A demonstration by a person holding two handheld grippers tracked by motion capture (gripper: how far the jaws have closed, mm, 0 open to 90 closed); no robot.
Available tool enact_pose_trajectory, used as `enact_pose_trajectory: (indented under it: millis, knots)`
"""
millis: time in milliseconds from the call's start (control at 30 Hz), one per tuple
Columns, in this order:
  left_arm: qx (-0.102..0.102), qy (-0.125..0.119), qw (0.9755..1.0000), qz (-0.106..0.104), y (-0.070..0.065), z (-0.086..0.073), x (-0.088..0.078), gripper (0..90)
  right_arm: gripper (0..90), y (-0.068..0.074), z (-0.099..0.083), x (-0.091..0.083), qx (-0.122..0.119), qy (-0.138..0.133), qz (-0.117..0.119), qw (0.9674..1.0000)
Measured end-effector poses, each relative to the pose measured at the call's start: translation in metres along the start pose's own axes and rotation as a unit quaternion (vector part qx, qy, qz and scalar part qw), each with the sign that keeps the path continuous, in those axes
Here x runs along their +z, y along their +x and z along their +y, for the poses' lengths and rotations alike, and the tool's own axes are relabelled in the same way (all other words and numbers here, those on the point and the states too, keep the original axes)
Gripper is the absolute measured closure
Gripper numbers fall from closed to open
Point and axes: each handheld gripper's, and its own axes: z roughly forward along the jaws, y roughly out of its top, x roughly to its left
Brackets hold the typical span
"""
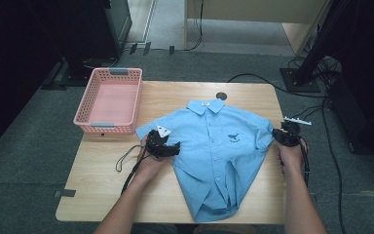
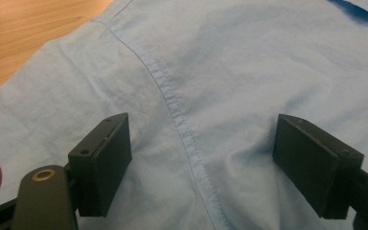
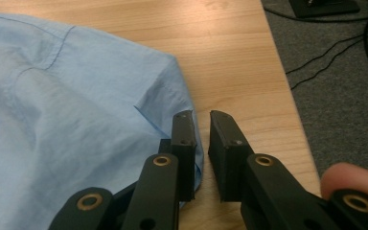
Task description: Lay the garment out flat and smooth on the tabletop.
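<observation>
Light blue short-sleeved cotton shirts (image 1: 214, 156): 1, spread flat.
Pink perforated plastic baskets (image 1: 109, 100): 1.
Pale wooden worktops (image 1: 102, 190): 1.
Black two-jaw tools: 2, the left tool (image 1: 161, 145) and the right tool (image 1: 286, 135).
Hands: 2, the left hand (image 1: 151, 163) and the right hand (image 1: 291, 155).
Small dark whale emblems (image 1: 233, 137) on the shirt chest: 1.
Grey handles on the basket: 2.

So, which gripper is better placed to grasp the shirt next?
Left. The left gripper has its jaws open over the shirt; the right gripper is nearly shut at the sleeve edge.
</observation>
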Motion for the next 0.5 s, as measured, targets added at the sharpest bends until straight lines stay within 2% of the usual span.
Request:
enact_pose_trajectory:
  millis: [133,267,500]
  knots:
    - [0.000,0.000,1.0000,0.000,0.000,0.000,0.000,21.6,82.6,-0.007,0.000,-0.004,0.004,-0.006,-0.011,0.9999]
    - [0.000,0.000,1.0000,0.000,0.000,0.000,0.000,21.6,82.8,-0.013,0.001,-0.008,0.009,-0.008,-0.011,0.9999]
    - [0.000,-0.001,1.0000,0.000,0.000,0.000,0.000,21.6,76.5,-0.012,0.000,-0.018,0.011,-0.015,0.010,0.9998]
